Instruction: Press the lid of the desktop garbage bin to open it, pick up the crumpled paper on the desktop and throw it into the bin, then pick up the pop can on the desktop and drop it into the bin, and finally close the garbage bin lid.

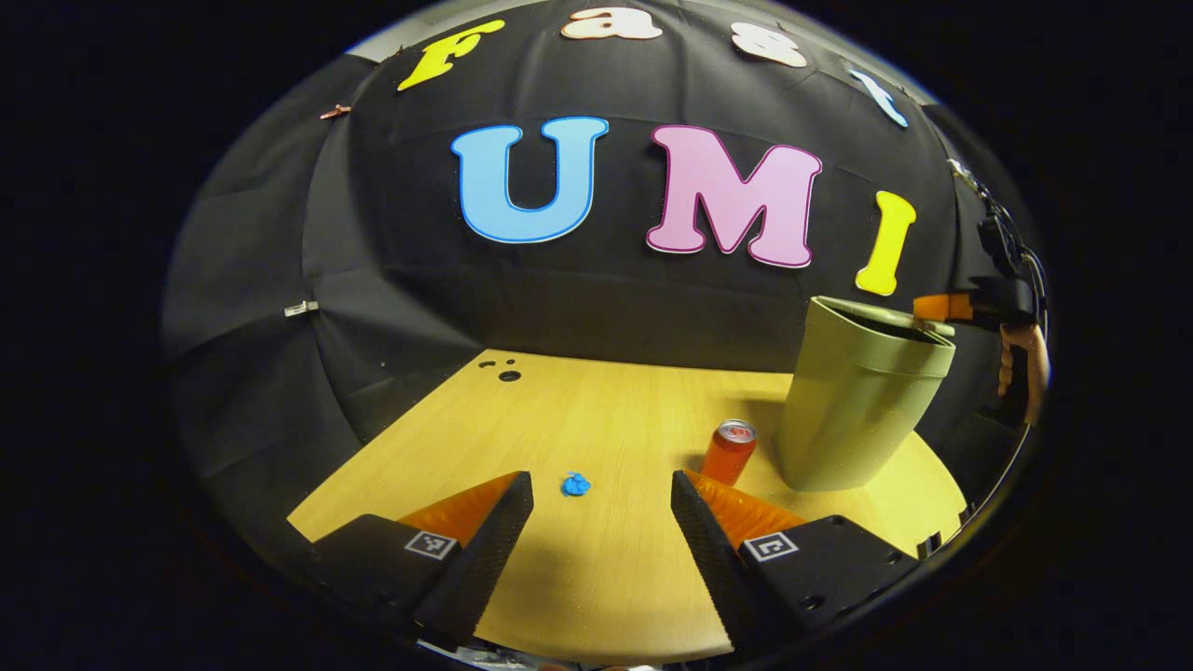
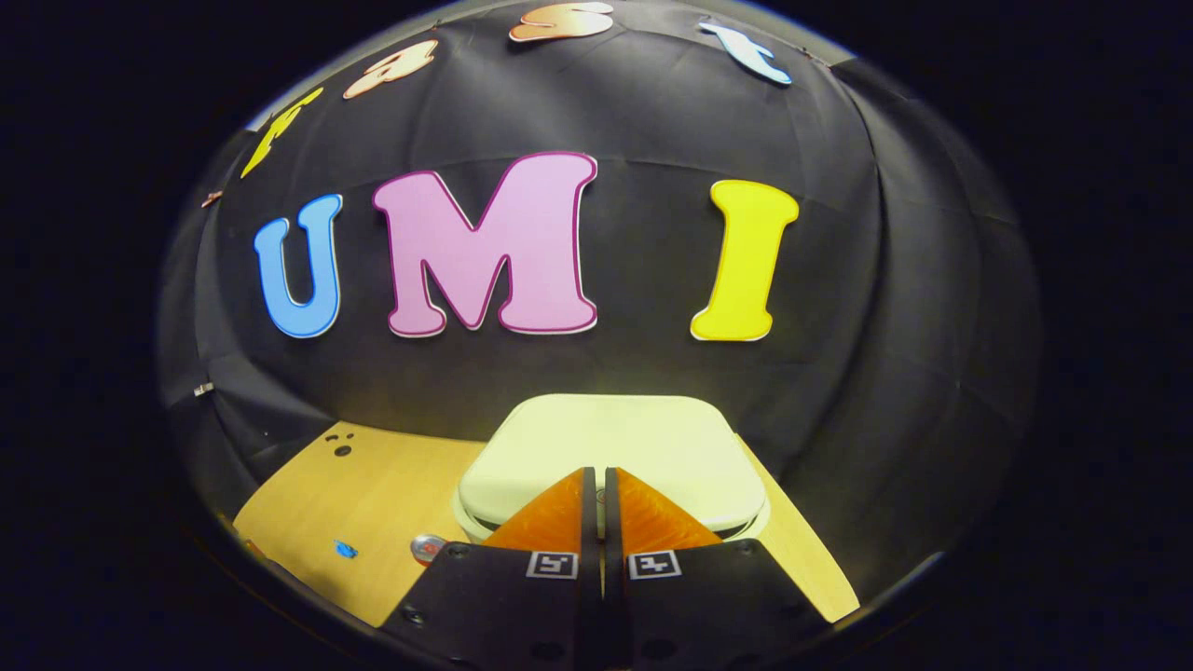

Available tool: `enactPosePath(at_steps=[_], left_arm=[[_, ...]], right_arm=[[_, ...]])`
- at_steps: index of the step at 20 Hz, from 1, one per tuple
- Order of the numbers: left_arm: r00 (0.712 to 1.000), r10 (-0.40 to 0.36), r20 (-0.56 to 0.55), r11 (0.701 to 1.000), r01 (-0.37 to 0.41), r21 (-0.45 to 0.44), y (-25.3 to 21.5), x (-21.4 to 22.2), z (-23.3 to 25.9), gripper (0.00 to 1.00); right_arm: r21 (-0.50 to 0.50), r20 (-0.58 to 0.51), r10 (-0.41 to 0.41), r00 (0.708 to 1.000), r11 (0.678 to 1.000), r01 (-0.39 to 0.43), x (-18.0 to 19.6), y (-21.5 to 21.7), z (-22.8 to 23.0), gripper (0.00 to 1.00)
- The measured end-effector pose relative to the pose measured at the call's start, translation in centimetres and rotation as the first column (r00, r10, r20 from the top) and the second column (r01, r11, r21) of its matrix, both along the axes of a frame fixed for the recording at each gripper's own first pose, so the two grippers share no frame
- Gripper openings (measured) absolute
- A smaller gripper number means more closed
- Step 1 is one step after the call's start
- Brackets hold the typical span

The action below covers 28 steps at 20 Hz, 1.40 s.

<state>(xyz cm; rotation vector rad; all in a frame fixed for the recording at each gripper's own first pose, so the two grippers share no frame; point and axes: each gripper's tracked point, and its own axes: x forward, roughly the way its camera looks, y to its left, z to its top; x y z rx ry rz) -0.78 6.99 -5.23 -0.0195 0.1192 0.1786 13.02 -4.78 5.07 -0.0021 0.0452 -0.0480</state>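
A pale green desktop bin point(image 1: 857, 410) stands at the right of the wooden table. Its lid point(image 2: 610, 443) lies flat over the top, with a thin dark gap under its edge. My right gripper point(image 2: 596, 477) is shut with nothing between its fingers, its tips over the lid's near edge; the left gripper view has it point(image 1: 937, 308) at the bin's rim. Whether it touches the lid I cannot tell. A red pop can point(image 1: 730, 452) stands upright just left of the bin. A small blue crumpled paper point(image 1: 576, 484) lies ahead of my open left gripper point(image 1: 601, 489), in line with the gap between its fingers.
A hand point(image 1: 1021, 363) holds the right gripper beyond the bin. Small dark holes point(image 1: 508, 373) mark the table's far left corner. The black cloth wall rises right behind the table. From the right gripper view the can point(image 2: 428, 547) and the paper point(image 2: 345, 549) sit low left.
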Motion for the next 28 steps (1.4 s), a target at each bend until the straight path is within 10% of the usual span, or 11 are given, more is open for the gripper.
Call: enactPosePath(at_steps=[14, 28], left_arm=[[0.997, -0.074, 0.037, 0.997, 0.073, 0.033, 3.4, -2.8, -1.9, 0.93], [0.998, -0.062, -0.010, 0.996, 0.061, -0.060, 6.9, 4.0, -4.1, 0.96]], right_arm=[[0.035, 0.074, -0.024, 0.997, 0.999, 0.021, -7.3, 2.9, 0.7, 0.05], [0.091, -0.039, -0.080, 0.996, 0.992, 0.083, -15.2, 0.7, -4.9, 0.05]])
